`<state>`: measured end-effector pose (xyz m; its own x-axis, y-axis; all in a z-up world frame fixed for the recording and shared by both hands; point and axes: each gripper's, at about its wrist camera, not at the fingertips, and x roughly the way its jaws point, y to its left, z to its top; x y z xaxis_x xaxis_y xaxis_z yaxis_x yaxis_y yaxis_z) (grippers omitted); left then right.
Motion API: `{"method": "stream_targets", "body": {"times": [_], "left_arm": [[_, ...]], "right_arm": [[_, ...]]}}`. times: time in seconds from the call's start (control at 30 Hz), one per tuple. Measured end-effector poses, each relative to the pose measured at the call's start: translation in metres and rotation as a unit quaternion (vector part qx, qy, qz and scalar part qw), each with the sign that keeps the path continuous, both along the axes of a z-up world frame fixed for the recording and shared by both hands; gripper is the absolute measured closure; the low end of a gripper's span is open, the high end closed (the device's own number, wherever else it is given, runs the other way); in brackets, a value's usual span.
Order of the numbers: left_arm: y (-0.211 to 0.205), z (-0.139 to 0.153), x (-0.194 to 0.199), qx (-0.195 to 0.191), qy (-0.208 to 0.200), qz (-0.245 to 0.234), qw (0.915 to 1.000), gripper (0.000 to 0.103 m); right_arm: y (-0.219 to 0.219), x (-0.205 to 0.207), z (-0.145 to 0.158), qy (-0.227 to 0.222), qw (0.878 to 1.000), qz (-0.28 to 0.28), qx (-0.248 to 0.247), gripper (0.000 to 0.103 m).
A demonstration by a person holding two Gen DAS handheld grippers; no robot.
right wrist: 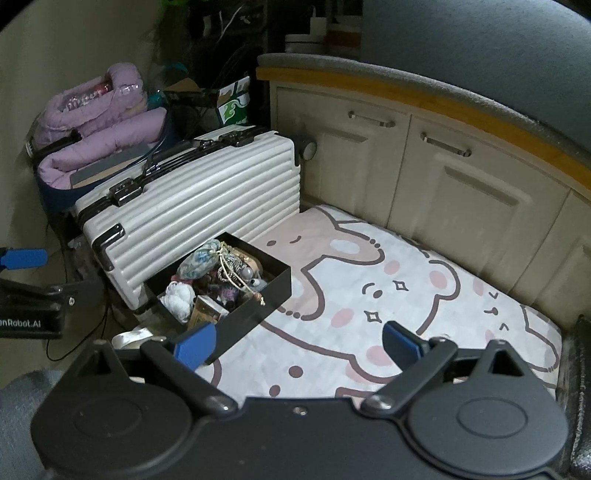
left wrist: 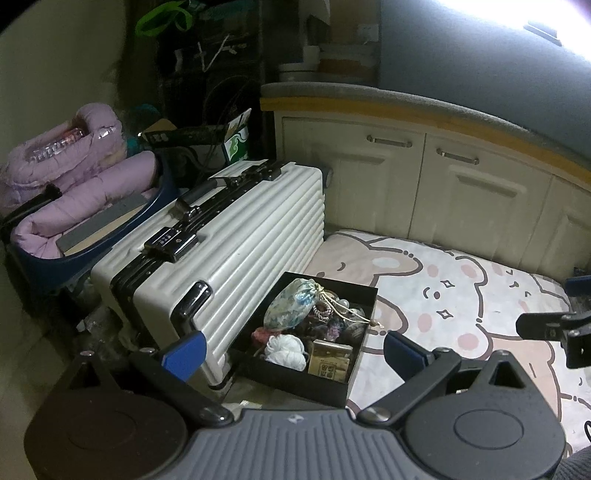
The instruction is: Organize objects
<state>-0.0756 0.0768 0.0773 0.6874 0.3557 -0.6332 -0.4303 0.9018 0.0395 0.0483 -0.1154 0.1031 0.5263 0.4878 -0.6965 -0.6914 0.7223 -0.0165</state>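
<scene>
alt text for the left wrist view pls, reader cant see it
An open left gripper hovers empty above a black box filled with small items, including a floral drawstring pouch and a white yarn ball. The box sits on a cartoon bear mat beside a white ribbed suitcase lying on its side, with cream cabinet doors behind.

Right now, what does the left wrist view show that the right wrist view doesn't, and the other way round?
Only the left wrist view shows the green straps hanging top left, the suitcase's combination lock and the right tool at its right edge. Only the right wrist view shows the left tool at its left edge and a white roll on the floor beside the box. Both show the open black box of small items, the white suitcase, the bear-print mat, the purple bedding and the cream cabinet doors. Both tools are open and empty.
</scene>
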Motion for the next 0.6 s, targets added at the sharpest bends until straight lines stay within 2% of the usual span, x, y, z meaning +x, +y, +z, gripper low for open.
{"method": "stream_targets", "body": {"times": [0.3, 0.6], "left_arm": [[0.002, -0.001, -0.001, 0.001, 0.002, 0.006, 1.0, 0.002], [0.002, -0.005, -0.002, -0.002, 0.013, 0.006, 0.9999, 0.002]], "right_arm": [[-0.001, -0.004, -0.007, -0.004, 1.0, 0.007, -0.021, 0.005], [-0.002, -0.005, -0.015, 0.007, 1.0, 0.004, 0.006, 0.005]]}}
